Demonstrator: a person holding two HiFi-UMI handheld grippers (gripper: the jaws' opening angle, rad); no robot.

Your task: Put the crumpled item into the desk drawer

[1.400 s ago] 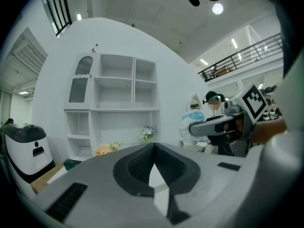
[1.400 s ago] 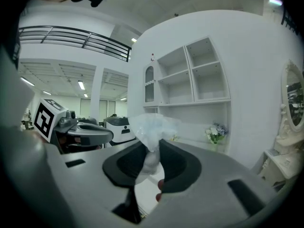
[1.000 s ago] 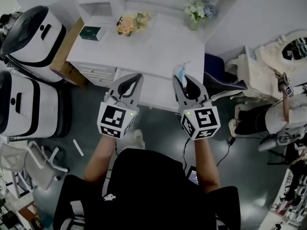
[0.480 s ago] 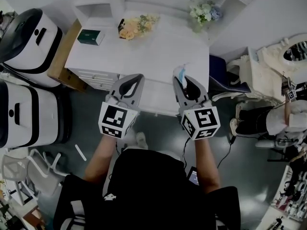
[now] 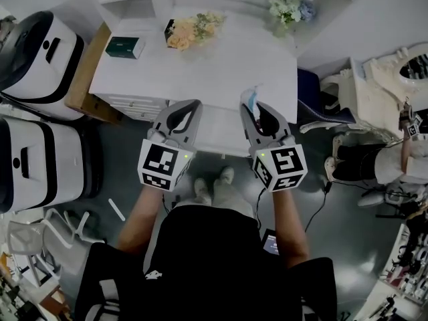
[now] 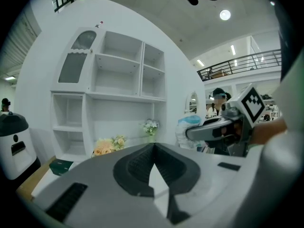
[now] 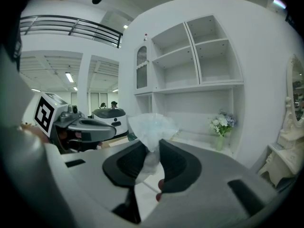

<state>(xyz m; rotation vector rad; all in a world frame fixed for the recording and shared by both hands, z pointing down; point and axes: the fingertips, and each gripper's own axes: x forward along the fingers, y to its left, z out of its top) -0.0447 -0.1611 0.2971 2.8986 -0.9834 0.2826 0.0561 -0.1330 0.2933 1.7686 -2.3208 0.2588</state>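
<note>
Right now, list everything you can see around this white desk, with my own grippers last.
white flat-topped desk: one, white, straight ahead.
crumpled white-and-blue item: one, between the right gripper's jaws.
dark green box: one, green, desk's back left.
peach flower bunch: one, peach, desk's back.
white-and-blue flowers: one bunch, desk's back right.
white-and-black machines: two, floor left of desk.
left gripper: one, grey, shut, empty.
right gripper: one, grey, shut on the crumpled white-and-blue item.

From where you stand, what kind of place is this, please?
Probably a mock room set up inside a large hall: a white desk with flowers, a white shelf unit behind it, and a railed upper gallery under strip lights.
</note>
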